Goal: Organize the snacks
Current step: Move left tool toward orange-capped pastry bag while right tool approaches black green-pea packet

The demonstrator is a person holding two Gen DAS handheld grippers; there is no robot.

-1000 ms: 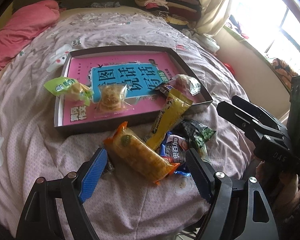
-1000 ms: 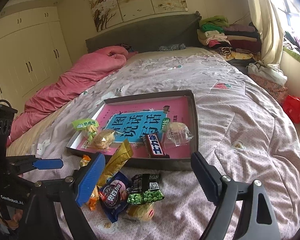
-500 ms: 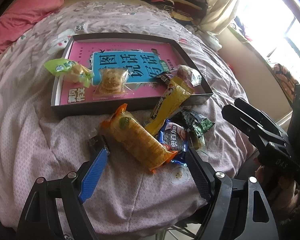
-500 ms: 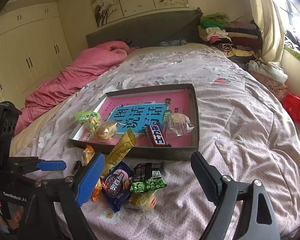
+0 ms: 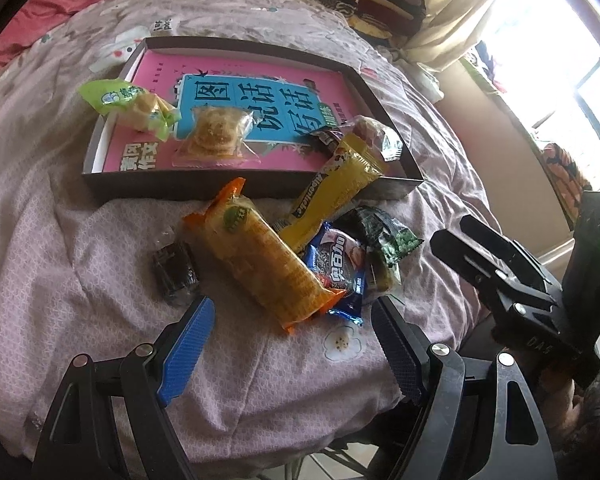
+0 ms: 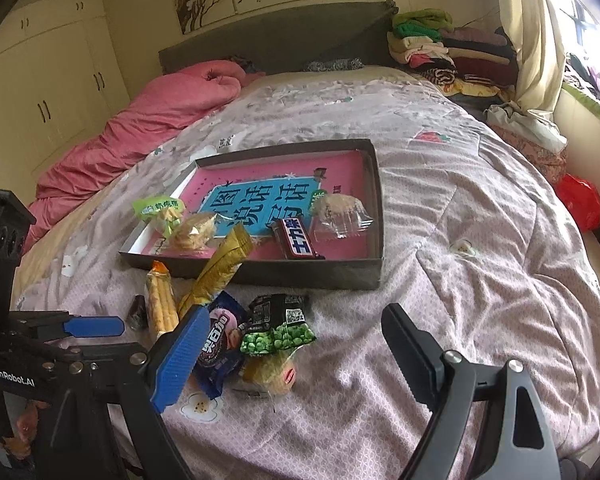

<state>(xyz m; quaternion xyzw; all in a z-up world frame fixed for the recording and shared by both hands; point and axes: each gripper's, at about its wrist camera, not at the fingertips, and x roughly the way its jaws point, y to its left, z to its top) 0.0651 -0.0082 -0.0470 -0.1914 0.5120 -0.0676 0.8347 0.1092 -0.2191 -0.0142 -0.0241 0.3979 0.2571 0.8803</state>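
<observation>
We've got our left gripper (image 5: pixel 290 322) tipped steeply down, jaws spread wide, nothing between the pads. Our right gripper (image 6: pixel 290 332) slants down too, jaws wide and empty. Fingers (image 6: pixel 20 426) of our left hand wrap the handle at the lower edge.

Right of pile: bare bedspread (image 6: pixel 480 280), open passage.
Ahead: shallow box (image 6: pixel 340 276) wall blocks low approach.
Near edge: snack pile (image 5: pixel 300 256) crowds the middle.
Box far half: uncluttered.
</observation>
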